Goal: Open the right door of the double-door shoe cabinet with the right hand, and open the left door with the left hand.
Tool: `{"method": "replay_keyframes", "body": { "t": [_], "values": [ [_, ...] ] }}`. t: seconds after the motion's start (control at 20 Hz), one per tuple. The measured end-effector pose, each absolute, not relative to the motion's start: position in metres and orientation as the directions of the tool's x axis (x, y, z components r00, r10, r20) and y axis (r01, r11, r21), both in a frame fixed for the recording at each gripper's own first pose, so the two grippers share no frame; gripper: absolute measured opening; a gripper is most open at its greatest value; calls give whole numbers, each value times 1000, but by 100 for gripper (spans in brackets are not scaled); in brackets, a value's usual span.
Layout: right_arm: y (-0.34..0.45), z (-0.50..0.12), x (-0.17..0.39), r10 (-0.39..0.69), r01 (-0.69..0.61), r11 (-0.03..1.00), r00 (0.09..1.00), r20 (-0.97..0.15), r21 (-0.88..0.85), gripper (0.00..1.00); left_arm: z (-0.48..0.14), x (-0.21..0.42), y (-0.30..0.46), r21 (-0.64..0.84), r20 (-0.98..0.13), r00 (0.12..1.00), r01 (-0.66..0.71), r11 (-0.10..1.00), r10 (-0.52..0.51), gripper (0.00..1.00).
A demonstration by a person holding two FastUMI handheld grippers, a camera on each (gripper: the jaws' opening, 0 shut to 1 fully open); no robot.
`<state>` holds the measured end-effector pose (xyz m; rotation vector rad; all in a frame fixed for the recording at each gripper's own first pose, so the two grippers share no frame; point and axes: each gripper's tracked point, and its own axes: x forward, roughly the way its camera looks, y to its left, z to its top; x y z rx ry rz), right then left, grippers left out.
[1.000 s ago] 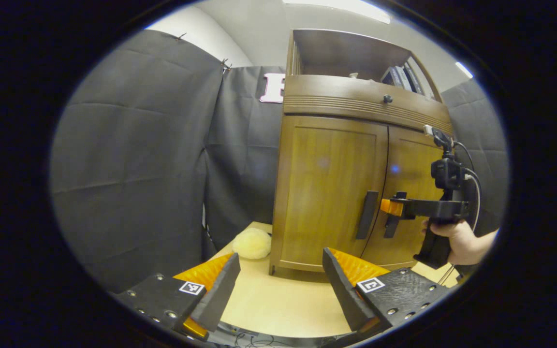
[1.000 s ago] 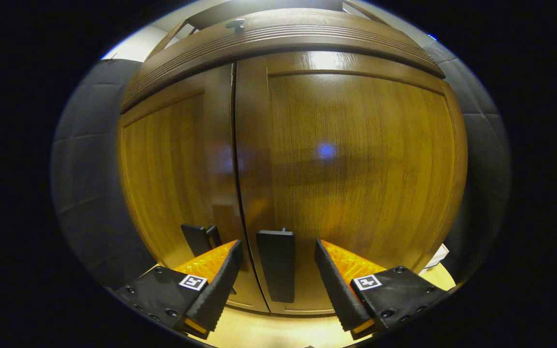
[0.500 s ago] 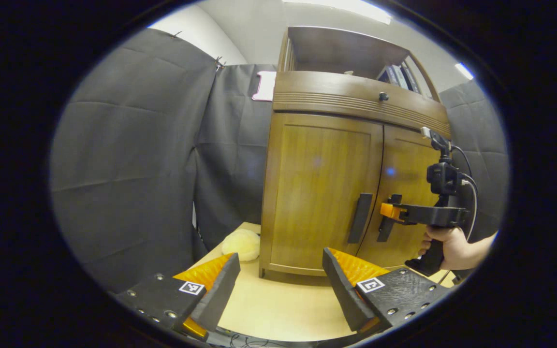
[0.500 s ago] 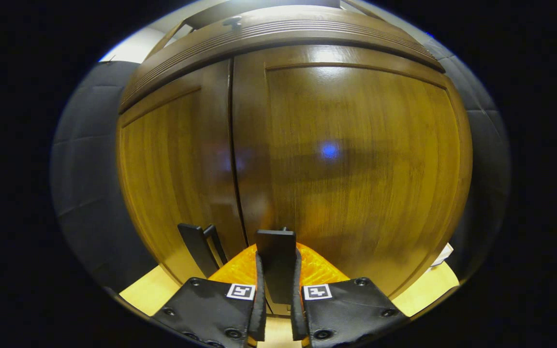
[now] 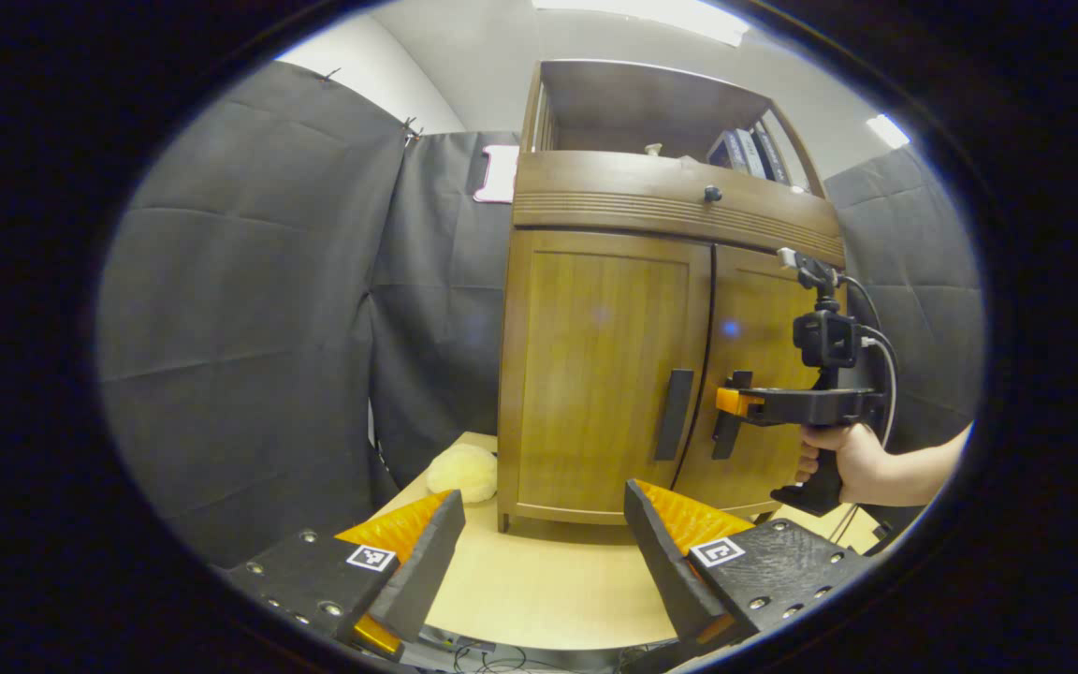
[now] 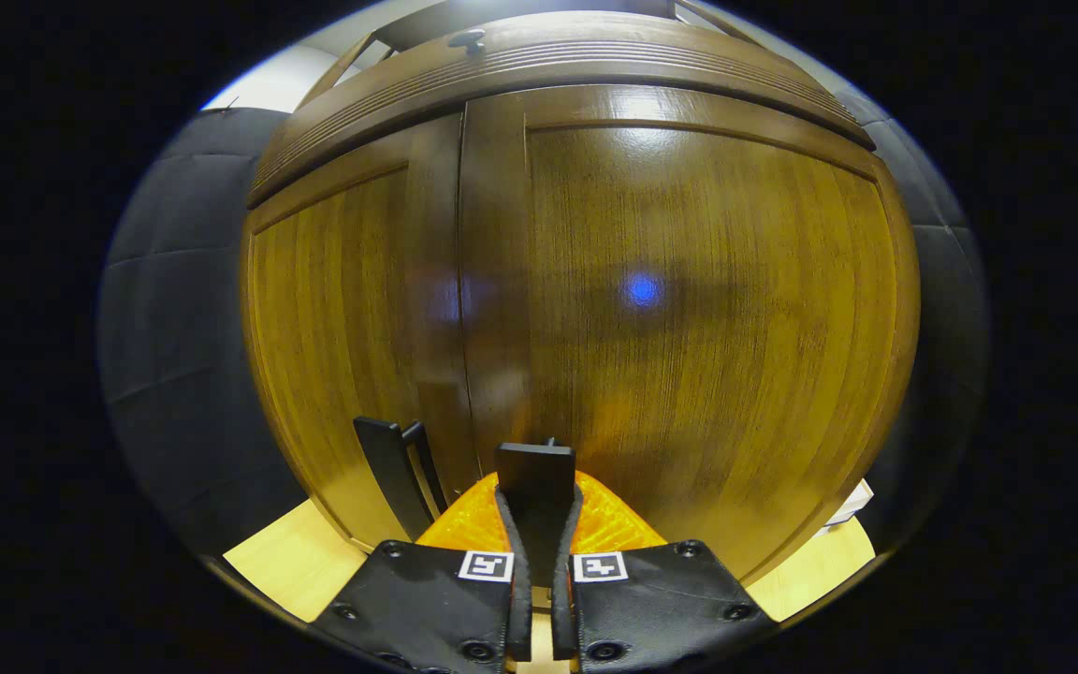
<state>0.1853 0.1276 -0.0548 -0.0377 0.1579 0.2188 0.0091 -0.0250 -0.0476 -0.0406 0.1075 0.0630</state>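
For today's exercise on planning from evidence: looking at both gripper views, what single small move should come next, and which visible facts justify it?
Probably pull the right gripper back in an arc to swing the right door open. Its fingers are shut on the right door handle, and both doors look closed. The left gripper hangs open, back from the left door handle.

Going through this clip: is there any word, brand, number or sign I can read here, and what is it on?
No readable words or numbers.
Square tags on the left tool: coded patterns, no letters.
Square tags on the right tool, shut on the right door handle: the same.
Book spines on the cabinet top shelf: too small to read.
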Motion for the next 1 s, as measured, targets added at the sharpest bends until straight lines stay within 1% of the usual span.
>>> {"method": "replay_keyframes", "body": {
  "t": [0.05, 0.1, 0.25, 0.35, 0.4, 0.45, 0.6, 0.65, 0.7, 0.75, 0.95, 1.0],
  "values": [
    [127, -55, 182, 210, -216, 976, 964, -161, -20, 7, -47, 3, -24, -40, -105, 993, -66, 997, 61, 100],
    [127, -56, 178, 207, -213, 977, 965, -163, -22, 10, -47, -4, -22, -44, -101, 993, -68, 997, 63, 100],
    [126, -56, 169, 207, -216, 976, 965, -162, -40, 10, -48, -23, -13, -62, -101, 993, -73, 995, 67, 100],
    [126, -57, 165, 218, -226, 974, 961, -167, -27, 10, -54, -36, -10, -49, -108, 992, -66, 997, 60, 100],
    [126, -56, 165, 218, -226, 974, 961, -167, -30, 13, -59, -42, -8, -36, -111, 992, -62, 997, 57, 100],
    [126, -56, 164, 212, -220, 975, 963, -168, -34, 10, -64, -47, -6, -27, -119, 992, -53, 998, 50, 100],
    [125, -56, 159, 197, -205, 978, 968, -155, -38, 10, -77, -56, -7, -36, -158, 987, -37, 999, 31, 100],
    [126, -55, 158, 203, -210, 977, 970, -137, -38, 10, -78, -56, -9, -50, -162, 987, -31, 998, 22, 100],
    [125, -55, 153, 210, -215, 976, 970, -126, -32, 13, -77, -53, -9, -66, -165, 986, -28, 997, 17, 100],
    [124, -56, 151, 214, -219, 975, 969, -127, -30, 10, -75, -48, -10, -83, -169, 986, -28, 996, 14, 100],
    [121, -58, 131, 258, -265, 963, 958, -126, -43, 10, -64, -21, -16, -109, -156, 988, -31, 994, 14, 100],
    [119, -61, 125, 274, -281, 959, 953, -126, -45, 7, -58, -14, -17, -103, -146, 989, -35, 994, 20, 100]
  ]
}}
